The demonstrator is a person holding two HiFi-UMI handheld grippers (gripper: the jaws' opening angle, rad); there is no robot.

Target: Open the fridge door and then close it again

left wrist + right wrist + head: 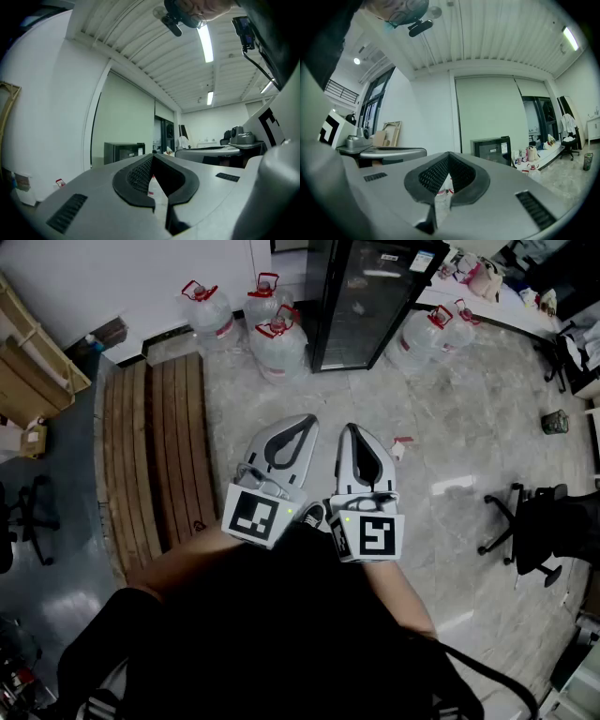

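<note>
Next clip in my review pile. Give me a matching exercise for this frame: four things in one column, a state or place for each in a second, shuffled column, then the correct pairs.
Things
1. fridge
2. water jugs
3. wooden boards
4. left gripper

States or places
A. lying flat on the floor, at the left of the head view
B. shut, nothing between the jaws
C. black, glass door closed
D. clear with red caps, standing on the floor on both sides of the fridge

Pairs: 1-C, 2-D, 3-A, 4-B
</note>
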